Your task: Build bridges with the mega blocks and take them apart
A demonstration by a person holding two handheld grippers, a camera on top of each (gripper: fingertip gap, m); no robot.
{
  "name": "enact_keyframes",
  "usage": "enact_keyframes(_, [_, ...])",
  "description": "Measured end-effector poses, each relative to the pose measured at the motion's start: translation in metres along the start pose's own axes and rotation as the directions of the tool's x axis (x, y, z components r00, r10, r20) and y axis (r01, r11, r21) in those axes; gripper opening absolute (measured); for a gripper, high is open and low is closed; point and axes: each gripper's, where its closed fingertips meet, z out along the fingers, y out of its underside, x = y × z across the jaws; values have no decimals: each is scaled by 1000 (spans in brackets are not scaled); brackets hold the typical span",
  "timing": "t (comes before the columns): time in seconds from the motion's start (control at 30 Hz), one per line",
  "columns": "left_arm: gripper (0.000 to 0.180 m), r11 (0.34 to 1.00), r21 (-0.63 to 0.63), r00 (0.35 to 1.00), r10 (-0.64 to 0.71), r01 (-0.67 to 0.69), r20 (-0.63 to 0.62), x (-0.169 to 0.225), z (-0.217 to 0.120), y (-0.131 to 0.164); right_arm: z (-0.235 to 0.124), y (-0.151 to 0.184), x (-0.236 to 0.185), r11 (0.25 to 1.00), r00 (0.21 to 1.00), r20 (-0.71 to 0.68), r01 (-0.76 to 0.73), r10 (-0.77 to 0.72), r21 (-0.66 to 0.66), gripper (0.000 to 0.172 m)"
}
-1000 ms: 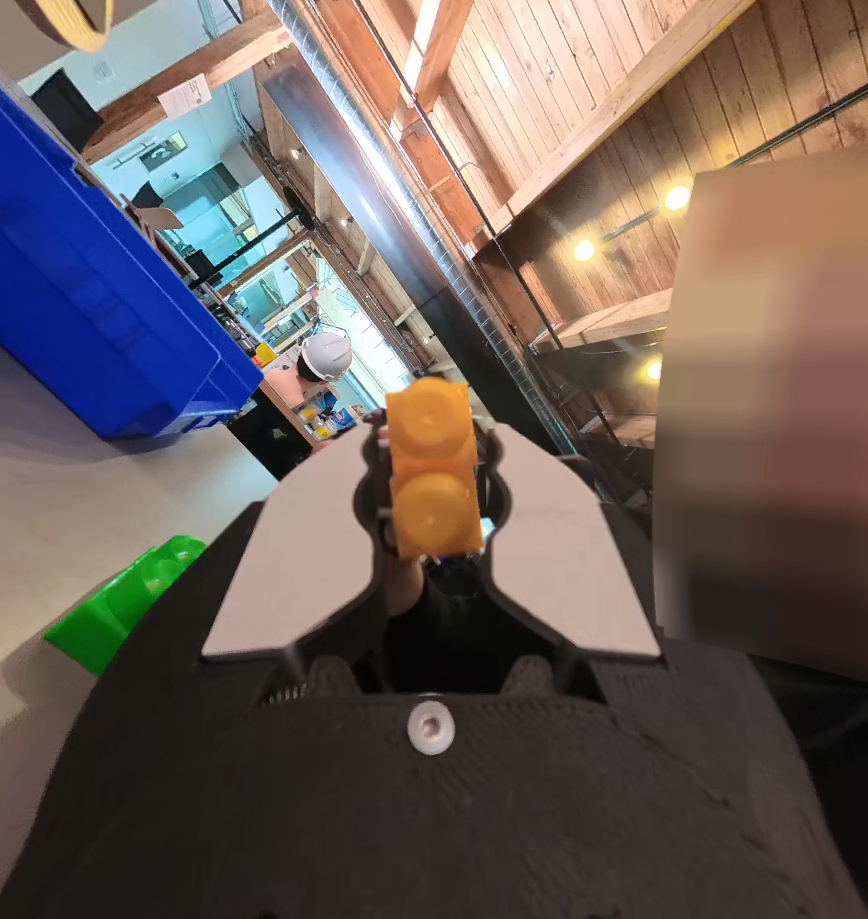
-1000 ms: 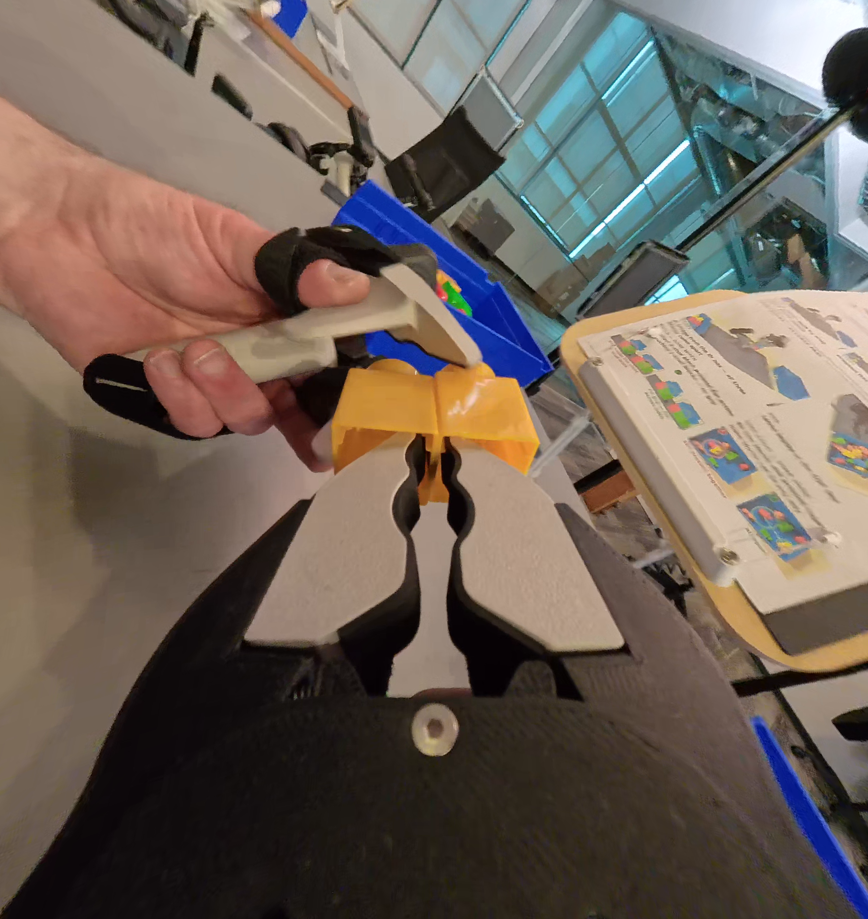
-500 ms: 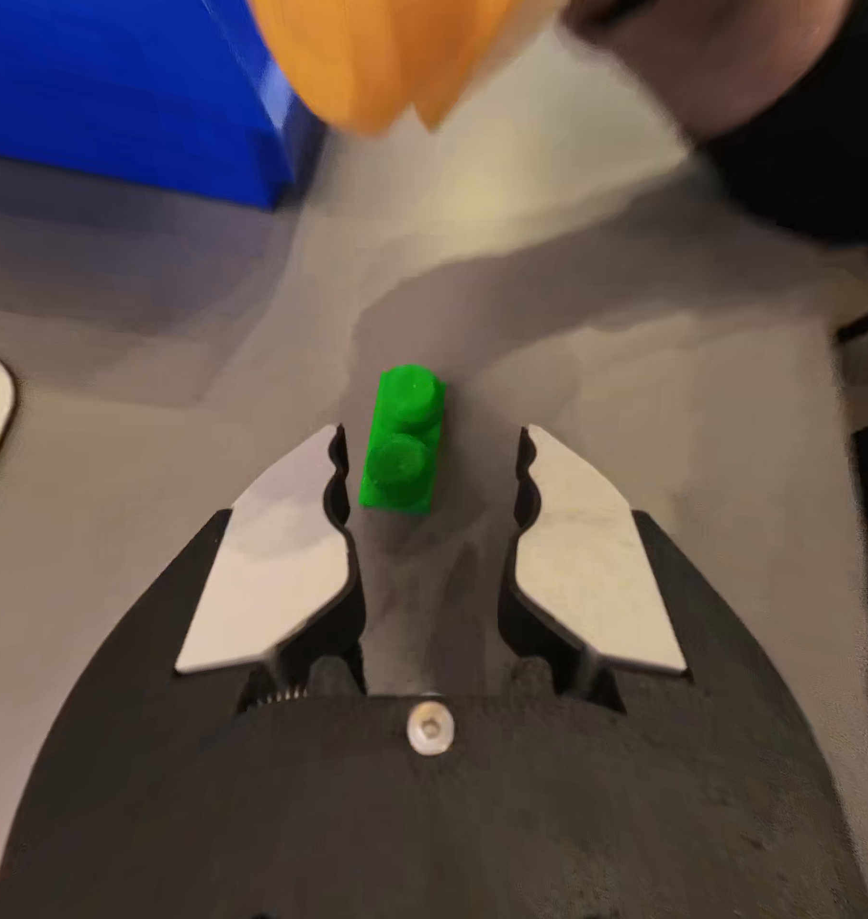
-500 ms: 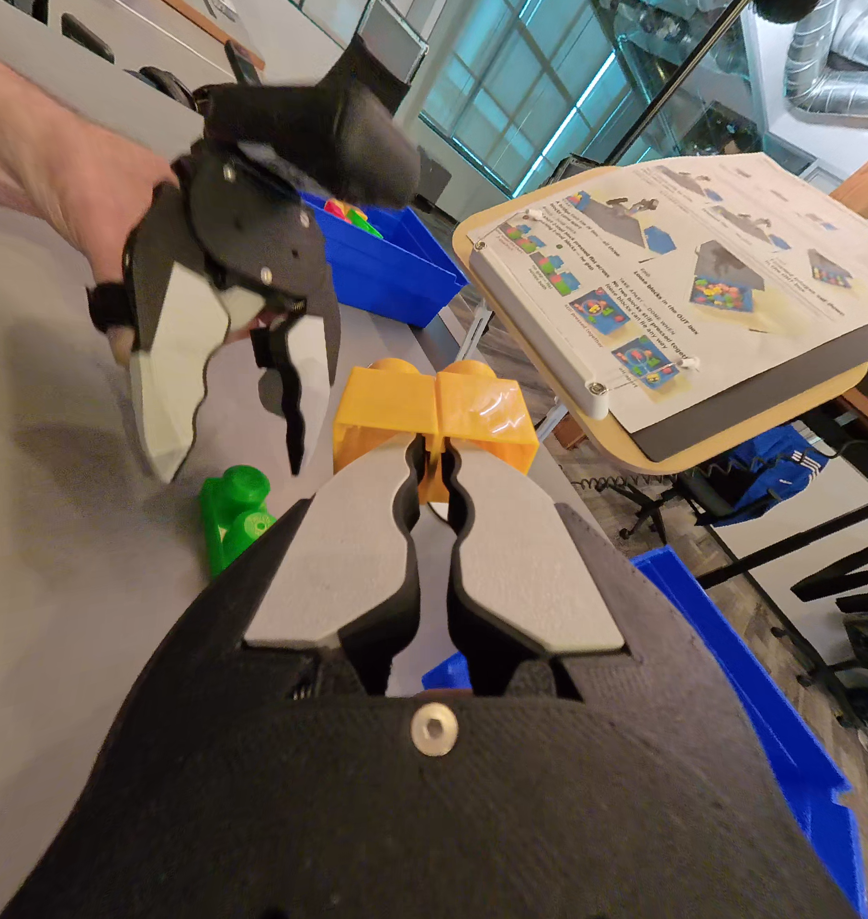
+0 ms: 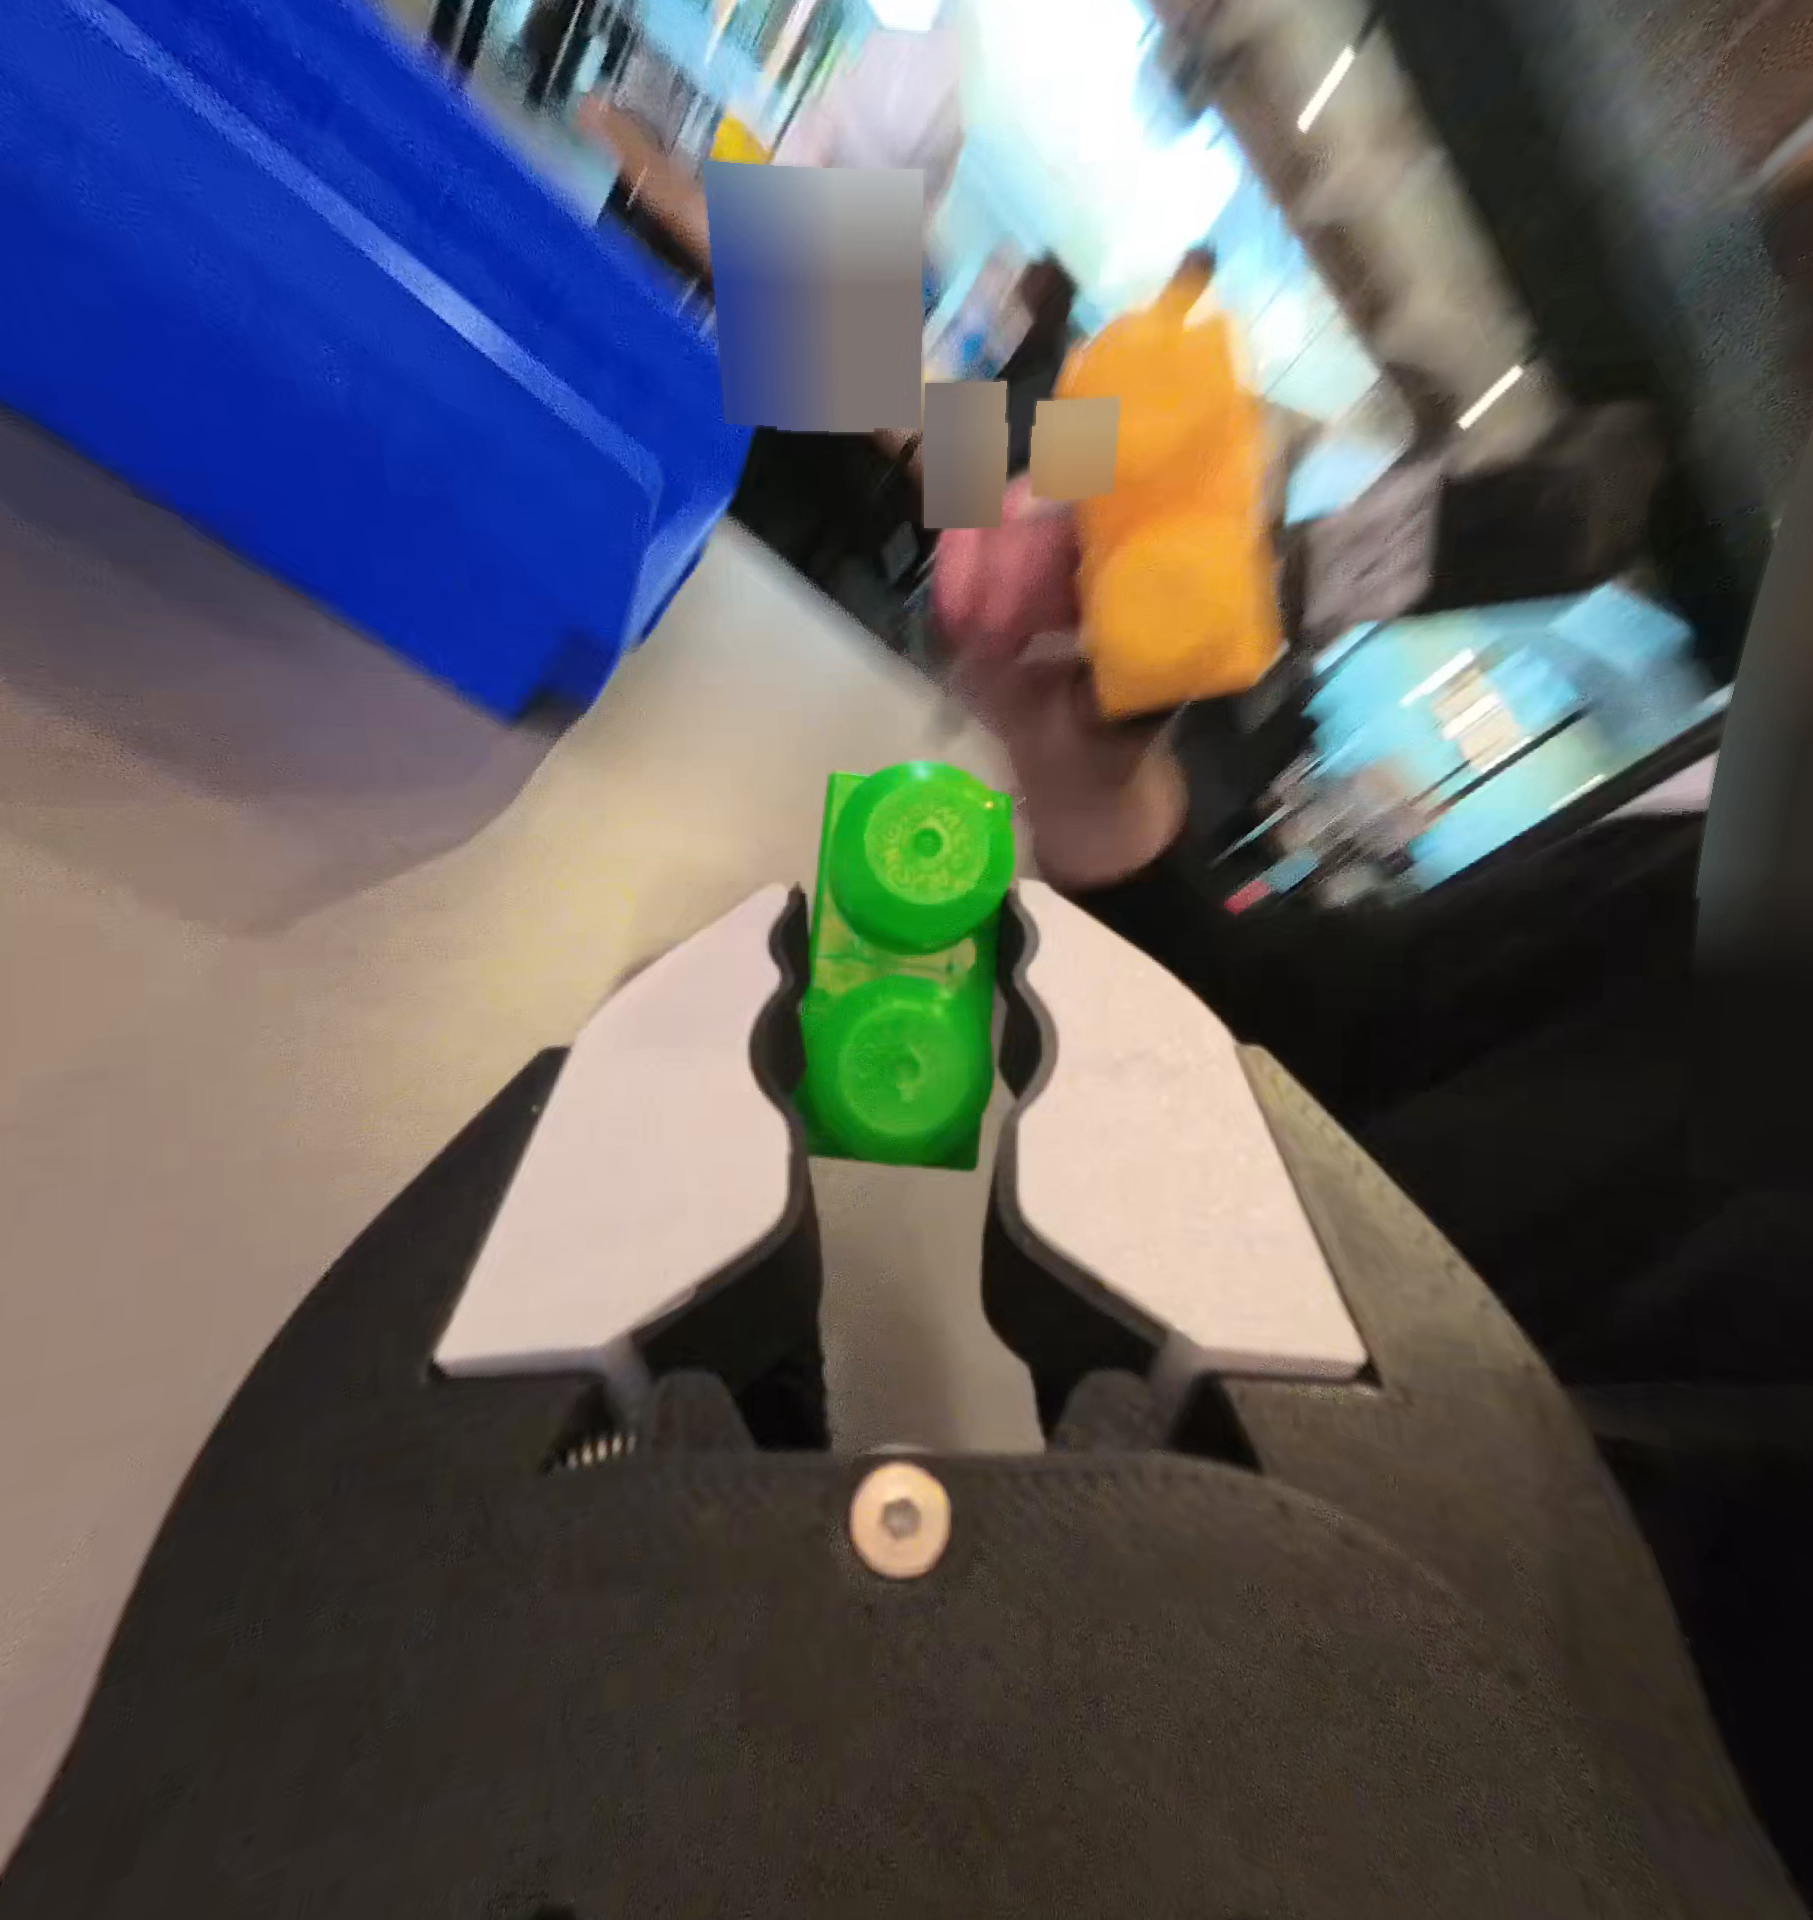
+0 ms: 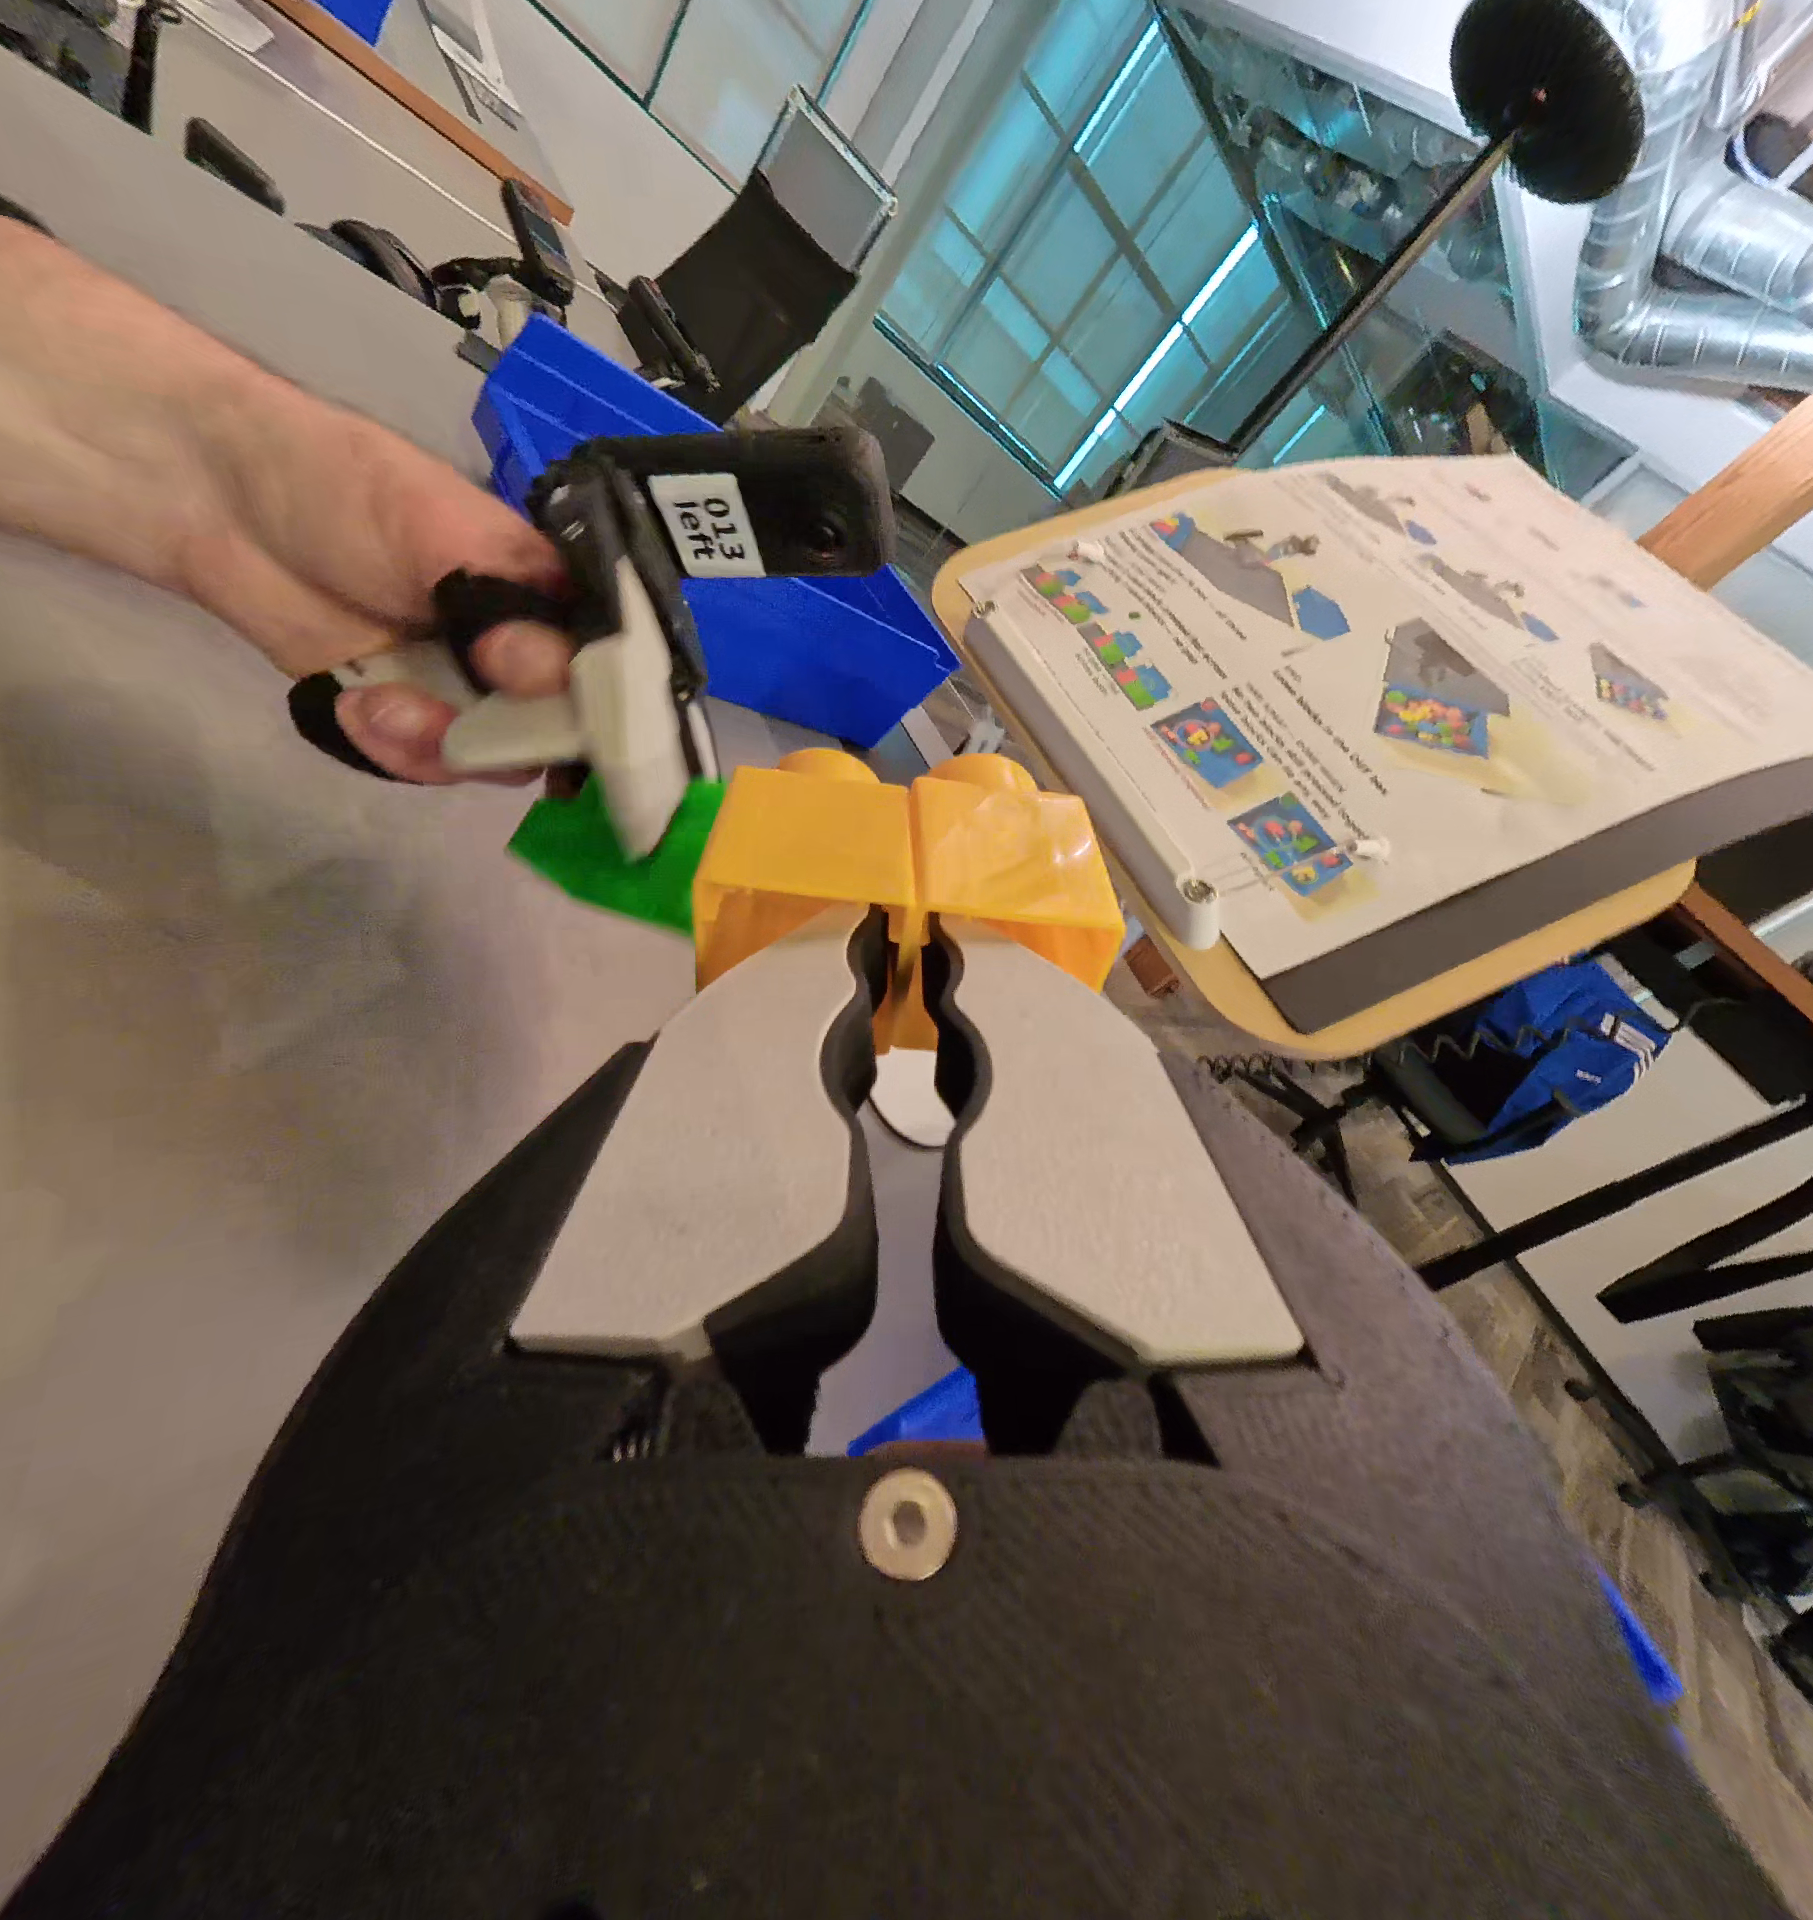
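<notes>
My left gripper [image 5: 902, 920] is shut on a green two-stud block [image 5: 894, 1049]; both pads press on its sides and its studs face the camera. In the right wrist view the left gripper [image 6: 653, 769] with the green block [image 6: 601, 857] is just left of the orange block. My right gripper [image 6: 904, 961] is shut on a thin inner wall on the underside of an orange two-stud block [image 6: 902, 847] and holds it above the grey table [image 6: 154, 1039]. The orange block [image 5: 1177, 561] shows blurred at the upper right of the left wrist view.
A blue bin [image 5: 310, 364] stands on the table behind the blocks; it also shows in the right wrist view [image 6: 808, 634]. A tilted board with a picture instruction sheet [image 6: 1401, 707] stands to the right. A hand [image 6: 206, 499] holds the left gripper. Spacing between my two grippers at the tips: around 9 centimeters.
My left gripper let go of the orange block, opened around the green block on the table, then shut on it and swung up. My right gripper kept its hold on the orange block.
</notes>
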Motion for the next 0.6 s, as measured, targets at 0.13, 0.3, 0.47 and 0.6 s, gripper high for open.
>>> enact_keyframes(0.13, [34, 934, 289, 953, -131, 211, -273, 31, -39, -33, 12, -18, -24, 997, 996, 42, 76, -76, 15, 7])
enact_keyframes(0.3, [34, 877, 379, 921, -154, 294, -357, 46, -39, -24, 35, -35, -54, 990, 987, 72, 139, -141, 26, 6])
enact_keyframes(0.47, [34, 848, 411, 900, -159, 336, -407, 54, -38, -24, 43, -30, -66, 979, 976, 74, 204, -203, -6, 6])
enact_keyframes(0.6, [34, 843, 400, 890, -180, 359, -419, 58, -31, -21, 42, -32, -67, 969, 967, 64, 248, -247, -6, 6])
